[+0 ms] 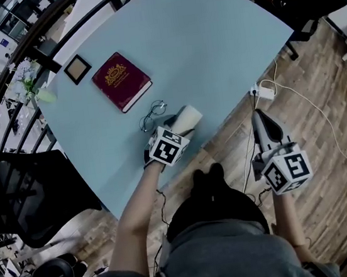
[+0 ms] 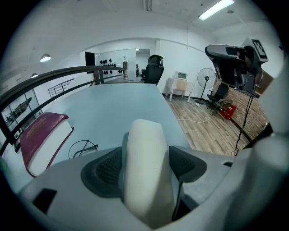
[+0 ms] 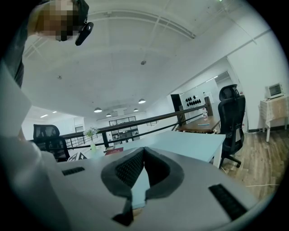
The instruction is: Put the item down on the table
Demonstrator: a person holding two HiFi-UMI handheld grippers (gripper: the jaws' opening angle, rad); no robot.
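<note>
Since the cream item (image 2: 144,167) is clamped btwn the jaws of the left hand-held gripper (image 1: 183,123), which grasps it across its two broad sides, it reads as light and fairly stiff. It has a rounded, smooth shell and is prob. a glasses case, tho that's a guess. The smooth skin means it could slide fwd out of the pads under a loose squeeze, and the rounded end may let it rock once freed. It doesn't look fragile. The best hold is the present one, across the narrow width near one end, so the far end is free to meet the bench (image 1: 212,47) first. The item sits over the near edge of the bench, just right of the glasses (image 1: 152,113); can't tell if it touches the top. A spot a bit farther in from the edge looks safer, w/o landing on the glasses.

Counts, big to small:
- 1 bench, pale blue.
- 2 hand-held grippers: left as above. The right hand-held gripper (image 3: 143,158) has its jaws pressed together at the tips on nothing, and is off the bench's right side over the wood floor (image 1: 329,165).
- 1 dark red book (image 1: 121,81), shut and flat, far left.
- 1 cream item.
- 1 small square frame (image 1: 77,69), left of the book.
- 1 pair of glasses, on the near side of the book.
</note>
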